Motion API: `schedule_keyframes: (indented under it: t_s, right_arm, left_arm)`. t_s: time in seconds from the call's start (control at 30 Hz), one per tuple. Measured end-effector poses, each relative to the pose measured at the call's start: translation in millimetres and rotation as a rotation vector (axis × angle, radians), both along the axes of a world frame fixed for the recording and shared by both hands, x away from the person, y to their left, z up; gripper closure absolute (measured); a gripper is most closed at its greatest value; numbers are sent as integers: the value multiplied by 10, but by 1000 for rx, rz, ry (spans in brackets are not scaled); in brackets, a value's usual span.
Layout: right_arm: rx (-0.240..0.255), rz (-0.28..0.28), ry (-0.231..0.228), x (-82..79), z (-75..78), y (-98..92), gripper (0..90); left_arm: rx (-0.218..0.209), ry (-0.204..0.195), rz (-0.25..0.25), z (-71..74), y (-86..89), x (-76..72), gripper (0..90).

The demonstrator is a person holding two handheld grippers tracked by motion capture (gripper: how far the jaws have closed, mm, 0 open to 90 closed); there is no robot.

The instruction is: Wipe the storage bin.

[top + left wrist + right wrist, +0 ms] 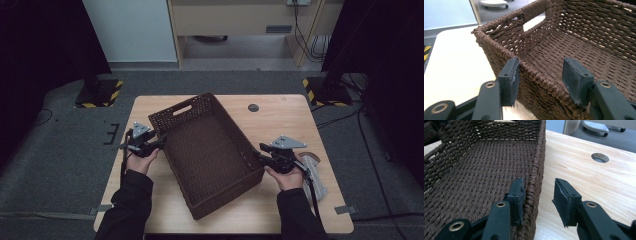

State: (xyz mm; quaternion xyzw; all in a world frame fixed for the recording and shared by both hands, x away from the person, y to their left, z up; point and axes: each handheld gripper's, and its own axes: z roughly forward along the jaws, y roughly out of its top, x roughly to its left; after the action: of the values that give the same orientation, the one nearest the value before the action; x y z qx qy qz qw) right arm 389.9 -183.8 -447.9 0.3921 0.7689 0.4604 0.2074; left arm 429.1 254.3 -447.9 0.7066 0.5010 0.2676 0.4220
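A dark brown woven basket (207, 150) lies slantwise on the middle of the wooden table (280, 120), and nothing lies inside it. My left gripper (161, 141) straddles the rim of its left long wall (534, 72). One pad (510, 80) is against the outside and the other (576, 80) hangs inside, apart from the weave. My right gripper (260, 156) straddles the right long wall (535, 182). Its inner pad (517, 197) sits by the weave and its outer pad (562, 200) stands off over the tabletop. Both grippers are open.
A round cable hole (253, 107) sits in the table behind the basket. A pale crumpled bag (314, 175) lies under my right forearm near the right edge. Two stand bases with yellow-black stripes (100, 92) (325, 92) flank the table's far corners.
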Motion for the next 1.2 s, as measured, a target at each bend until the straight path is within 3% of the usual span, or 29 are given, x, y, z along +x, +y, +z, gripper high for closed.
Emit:
schedule_keyframes:
  t_s: [0.2,0.27,0.37,0.57,0.67,0.83,0.9,1.0,1.2]
  right_arm:
    - [8,9,6,-17,-9,34,729]
    - [0,20,6,-31,-9,54,763]
    - [-24,2,-1,-66,-20,87,774]
    - [7,-19,27,-152,-14,100,776]
    - [7,-17,43,-231,0,131,765]
    - [5,-7,39,-270,13,140,729]
    - [13,-20,15,-259,36,132,675]
    - [12,-27,-20,-239,87,108,664]
    - [26,-27,-43,-144,146,83,660]
  left_arm:
    - [-6,9,-10,29,14,-68,449]
    - [-34,-3,-19,54,19,-126,436]
    - [-37,-7,-37,76,13,-224,420]
    - [-60,-7,-63,71,-37,-447,406]
    - [-38,6,-69,69,-94,-507,398]
    - [-4,26,-68,23,-155,-508,403]
    - [0,31,-68,-7,-165,-484,412]
    - [8,24,-64,-12,-172,-460,416]
    - [-38,28,-59,-34,-97,-378,461]
